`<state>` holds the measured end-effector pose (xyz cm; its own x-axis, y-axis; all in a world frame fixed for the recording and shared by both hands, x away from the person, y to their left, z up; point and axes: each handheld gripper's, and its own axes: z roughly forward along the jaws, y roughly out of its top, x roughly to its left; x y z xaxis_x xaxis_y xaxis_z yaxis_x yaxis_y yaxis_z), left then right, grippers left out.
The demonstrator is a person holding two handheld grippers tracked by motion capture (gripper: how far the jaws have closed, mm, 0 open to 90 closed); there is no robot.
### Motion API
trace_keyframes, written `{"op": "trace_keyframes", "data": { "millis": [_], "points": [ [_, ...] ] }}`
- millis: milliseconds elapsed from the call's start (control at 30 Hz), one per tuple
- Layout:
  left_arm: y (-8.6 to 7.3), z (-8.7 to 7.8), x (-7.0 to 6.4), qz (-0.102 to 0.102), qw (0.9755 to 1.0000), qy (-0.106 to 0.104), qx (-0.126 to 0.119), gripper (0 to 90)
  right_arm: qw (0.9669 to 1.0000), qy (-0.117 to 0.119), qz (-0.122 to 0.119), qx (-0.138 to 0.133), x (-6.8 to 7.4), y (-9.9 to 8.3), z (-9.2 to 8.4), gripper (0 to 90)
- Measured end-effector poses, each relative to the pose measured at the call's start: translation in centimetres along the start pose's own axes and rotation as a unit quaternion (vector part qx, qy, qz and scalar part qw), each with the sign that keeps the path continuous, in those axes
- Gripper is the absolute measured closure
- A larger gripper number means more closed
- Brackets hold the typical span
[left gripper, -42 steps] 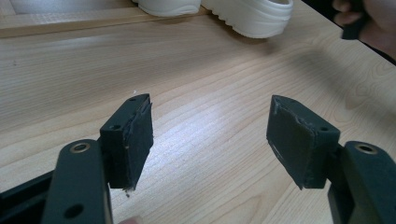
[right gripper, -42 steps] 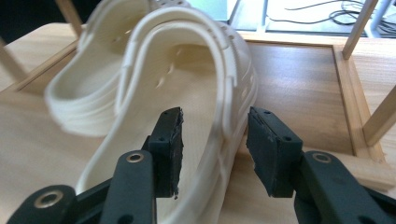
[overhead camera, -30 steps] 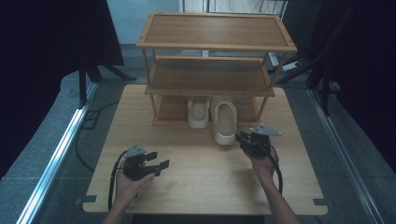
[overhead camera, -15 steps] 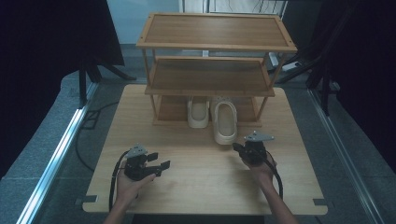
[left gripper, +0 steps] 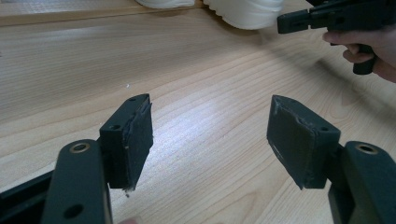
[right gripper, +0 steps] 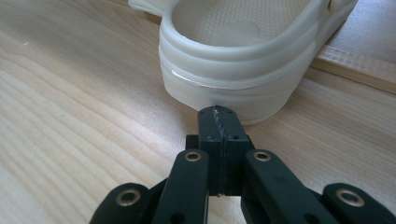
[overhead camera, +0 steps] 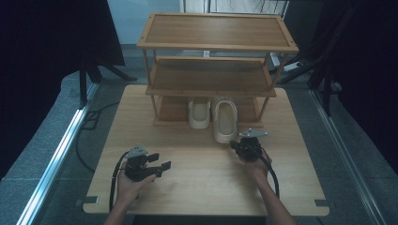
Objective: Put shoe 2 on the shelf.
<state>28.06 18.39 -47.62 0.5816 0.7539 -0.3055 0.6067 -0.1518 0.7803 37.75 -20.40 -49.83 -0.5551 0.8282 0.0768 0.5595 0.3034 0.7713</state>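
Note:
Two cream clogs stand at the foot of a wooden three-tier rack [overhead camera: 211,79]. The left clog [overhead camera: 199,112] sits mostly on the bottom shelf. The right clog [overhead camera: 225,121] [right gripper: 243,56] sticks out onto the table, heel toward me. My right gripper [overhead camera: 234,146] [right gripper: 218,116] is shut with nothing in it, its tips just short of that clog's heel. My left gripper [overhead camera: 159,161] [left gripper: 210,135] is open and empty above the table's front left, pointing right. In the left gripper view the right gripper [left gripper: 299,21] appears at top right beside the clog's heel [left gripper: 245,10].
The wooden table [overhead camera: 197,187] has bare surface between and in front of both grippers. Black cables trail from each gripper along the forearms. Dark curtains and stand legs flank the table, and a metal rail [overhead camera: 61,154] runs along the floor at left.
My right gripper has pulled back toward me and slightly left, away from the right clog's side. The left gripper has stayed where it was.

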Motion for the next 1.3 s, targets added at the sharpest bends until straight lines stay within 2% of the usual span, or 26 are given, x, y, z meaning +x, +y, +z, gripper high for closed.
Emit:
{"op": "trace_keyframes", "data": {
  "millis": [233, 500, 833, 1067, 1133, 1300],
  "points": [
    [-0.1, 0.1, 0.1, -0.001, 1.0, 0.002, 0.001, 31.7, 0.9997, -0.001, 0.022, -0.014, -0.4, 0.5, 1.4, 90.0],
    [0.0, -0.1, 0.3, -0.003, 1.0, 0.003, 0.0, 31.7, 0.9994, -0.012, 0.027, -0.016, -0.4, 1.7, 3.2, 89.8],
    [0.0, -0.3, 0.4, -0.003, 1.0, 0.005, -0.004, 31.7, 0.9985, -0.016, 0.047, -0.022, -0.9, 2.9, 4.8, 88.6],
    [0.0, -0.3, 0.5, -0.005, 1.0, 0.004, -0.004, 31.7, 0.9987, -0.017, 0.043, -0.023, -0.6, 2.7, 4.5, 83.2],
    [0.0, -0.2, 0.5, -0.006, 1.0, 0.005, -0.004, 31.7, 0.9983, -0.013, 0.049, -0.028, -0.6, 2.5, 4.0, 78.9],
    [0.0, 0.2, 0.7, -0.012, 0.9999, 0.006, -0.002, 31.7, 0.9987, -0.007, 0.038, -0.032, -0.3, 2.4, 2.8, 66.3]
  ]
}}
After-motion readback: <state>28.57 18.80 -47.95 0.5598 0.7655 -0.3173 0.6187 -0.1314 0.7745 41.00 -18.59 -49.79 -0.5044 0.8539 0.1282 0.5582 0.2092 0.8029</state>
